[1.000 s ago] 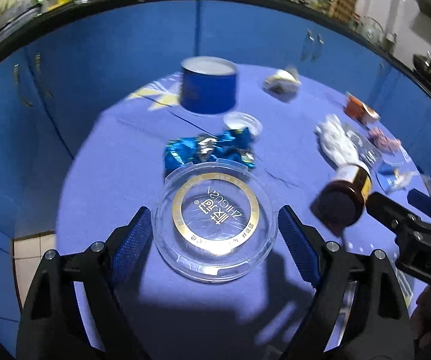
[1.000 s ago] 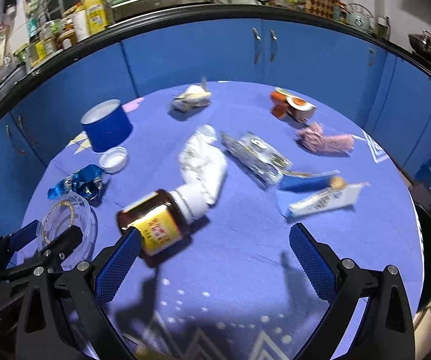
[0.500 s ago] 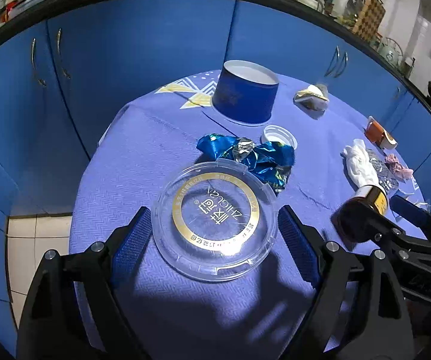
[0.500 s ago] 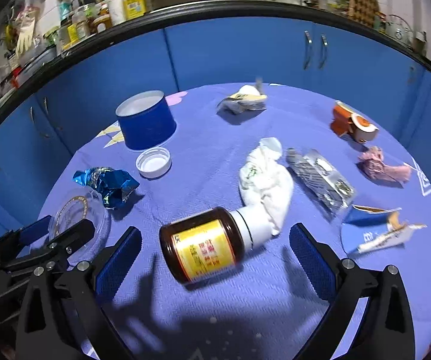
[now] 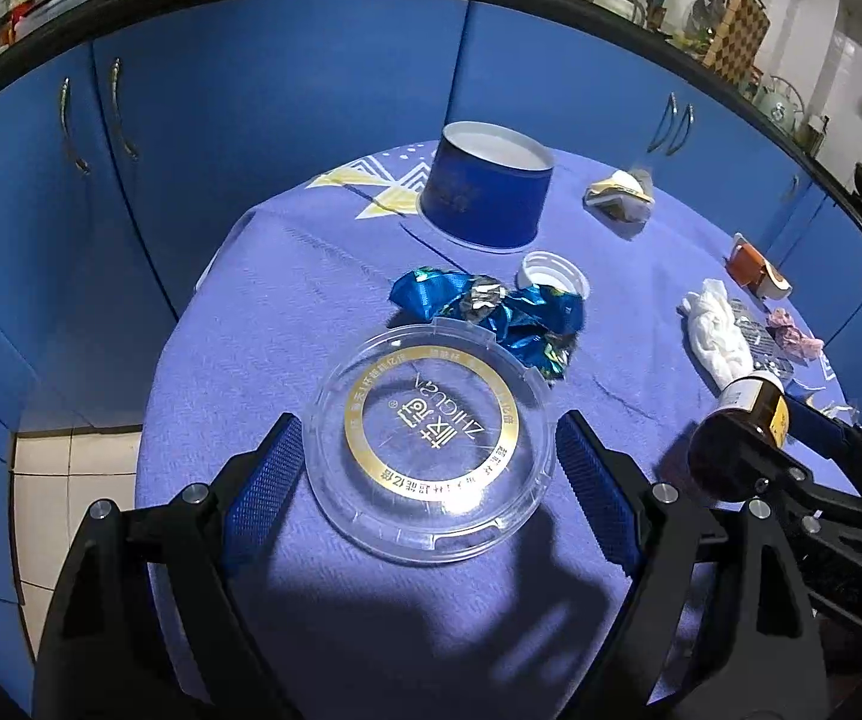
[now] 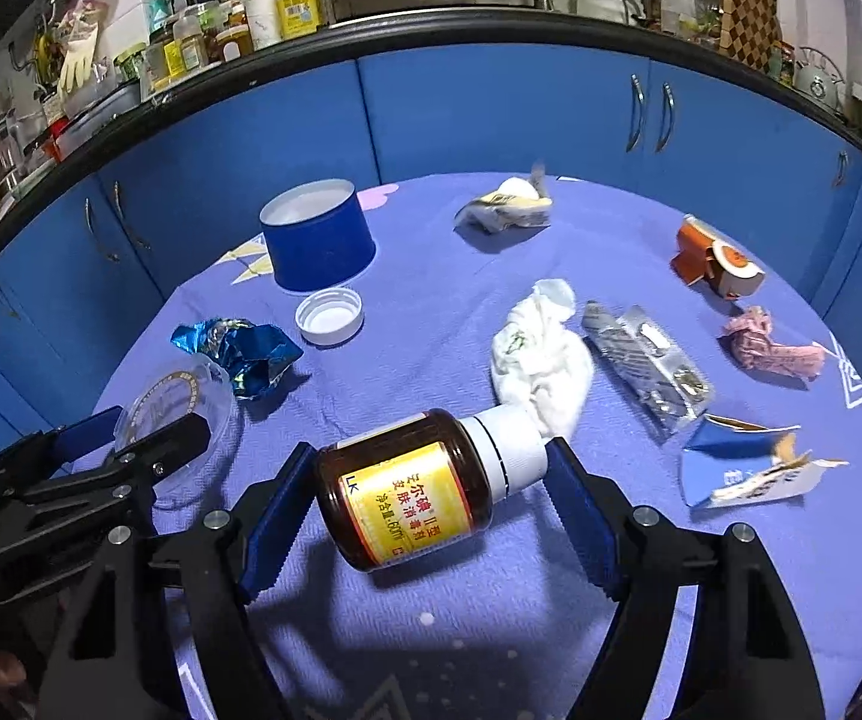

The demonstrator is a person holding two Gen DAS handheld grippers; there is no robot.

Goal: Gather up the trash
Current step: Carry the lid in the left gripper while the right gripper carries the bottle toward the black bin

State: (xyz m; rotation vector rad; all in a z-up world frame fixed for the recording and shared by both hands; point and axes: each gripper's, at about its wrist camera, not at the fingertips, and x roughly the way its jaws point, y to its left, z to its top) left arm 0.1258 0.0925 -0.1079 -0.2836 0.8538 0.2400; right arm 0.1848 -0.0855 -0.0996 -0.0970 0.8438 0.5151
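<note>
Jaws of the right gripper (image 6: 428,495) are closing on the brown bottle (image 6: 413,489), which lies on its side near the table's (image 5: 287,300) front edge; a second ago they stood wide with the bottle off to one side. The pads look just short of pressing, so that grab seems imminent. The left gripper (image 5: 428,471) stays spread around the clear lid (image 5: 431,441) at the table's left edge, not clamped.

Amber bottle (image 6: 407,483) with yellow label and white cap; clear lid (image 5: 431,444) ringed in gold; crumpled shiny blue foil wrapper (image 5: 491,315); dark blue cup (image 6: 317,237); violet-blue desk cloth (image 6: 431,324); blue-padded black claws.
</note>
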